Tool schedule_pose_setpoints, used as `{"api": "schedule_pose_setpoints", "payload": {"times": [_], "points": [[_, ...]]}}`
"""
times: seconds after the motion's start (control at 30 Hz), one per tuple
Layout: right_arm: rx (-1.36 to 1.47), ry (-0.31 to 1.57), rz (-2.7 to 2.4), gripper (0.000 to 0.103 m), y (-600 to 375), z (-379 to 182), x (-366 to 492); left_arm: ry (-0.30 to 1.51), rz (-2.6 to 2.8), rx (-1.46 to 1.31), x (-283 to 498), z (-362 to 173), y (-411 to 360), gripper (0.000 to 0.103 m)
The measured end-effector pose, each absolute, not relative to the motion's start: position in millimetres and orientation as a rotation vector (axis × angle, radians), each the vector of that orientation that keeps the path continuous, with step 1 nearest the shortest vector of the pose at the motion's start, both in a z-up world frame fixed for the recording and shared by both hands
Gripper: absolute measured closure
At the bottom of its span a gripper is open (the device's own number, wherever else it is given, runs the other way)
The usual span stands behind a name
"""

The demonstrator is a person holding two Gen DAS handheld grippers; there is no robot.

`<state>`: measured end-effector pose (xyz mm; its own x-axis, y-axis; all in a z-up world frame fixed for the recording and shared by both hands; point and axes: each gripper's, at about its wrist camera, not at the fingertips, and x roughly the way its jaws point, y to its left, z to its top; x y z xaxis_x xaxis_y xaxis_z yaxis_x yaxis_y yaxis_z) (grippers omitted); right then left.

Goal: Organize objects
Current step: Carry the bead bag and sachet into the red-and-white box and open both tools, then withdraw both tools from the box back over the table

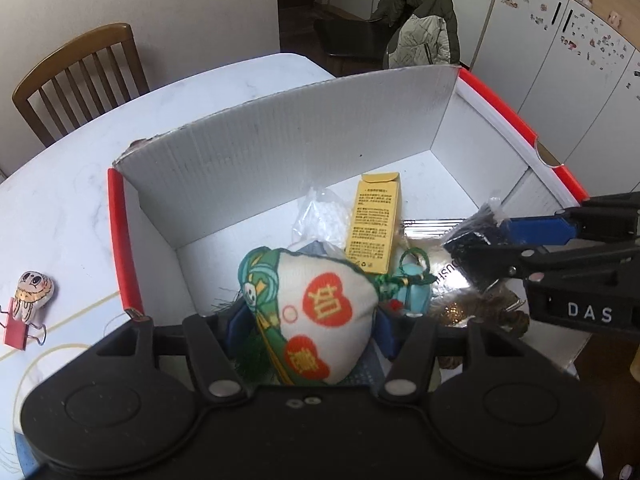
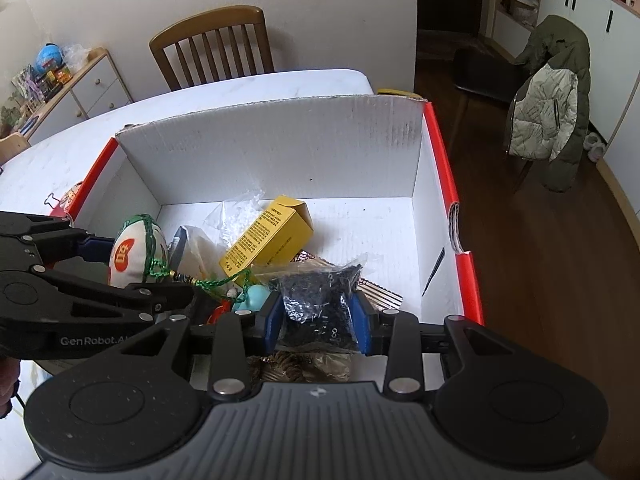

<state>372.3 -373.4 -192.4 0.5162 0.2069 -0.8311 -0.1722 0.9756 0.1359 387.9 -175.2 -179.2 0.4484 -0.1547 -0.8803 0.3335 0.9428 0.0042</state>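
The left gripper (image 1: 308, 320) is clamped on the embroidered pouch (image 1: 316, 312), the right gripper (image 2: 318, 316) on the bag of black parts (image 2: 320, 300) — both over the crowded box (image 2: 280, 144). Risk: the pouch's green cord (image 2: 208, 282) snags neighbouring items, dragging them along.

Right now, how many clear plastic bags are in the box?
2: the bag of black bits held by the right gripper over the front; the bag of white beads left of the yellow carton. Others may be buried.

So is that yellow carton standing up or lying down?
Lying tilted: the yellow carton leans on the clutter inside the box, one end raised.
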Motion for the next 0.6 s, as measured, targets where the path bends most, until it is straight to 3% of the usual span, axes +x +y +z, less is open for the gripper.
{"api": "schedule_pose_setpoints", "payload": {"times": [0.17, 0.3, 0.4, 0.6], "points": [[0.053, 0.999, 0.233, 0.059, -375.7, -189.5, 369.4, 1.058, -0.317, 0.187, 384.5, -175.5, -175.3, 0.038], [0.06, 0.997, 0.235, 0.056, -376.9, -185.3, 364.8, 1.043, -0.325, 0.198, 377.2, -171.0, -176.6, 0.022], [0.059, 0.984, 0.237, 0.049, -377.3, -179.5, 359.4, 1.033, -0.335, 0.207, 371.0, -166.8, -177.8, 0.021], [0.069, 0.963, 0.254, 0.046, -378.6, -163.9, 346.1, 1.004, -0.34, 0.199, 357.8, -153.8, -173.8, 0.015]]}}
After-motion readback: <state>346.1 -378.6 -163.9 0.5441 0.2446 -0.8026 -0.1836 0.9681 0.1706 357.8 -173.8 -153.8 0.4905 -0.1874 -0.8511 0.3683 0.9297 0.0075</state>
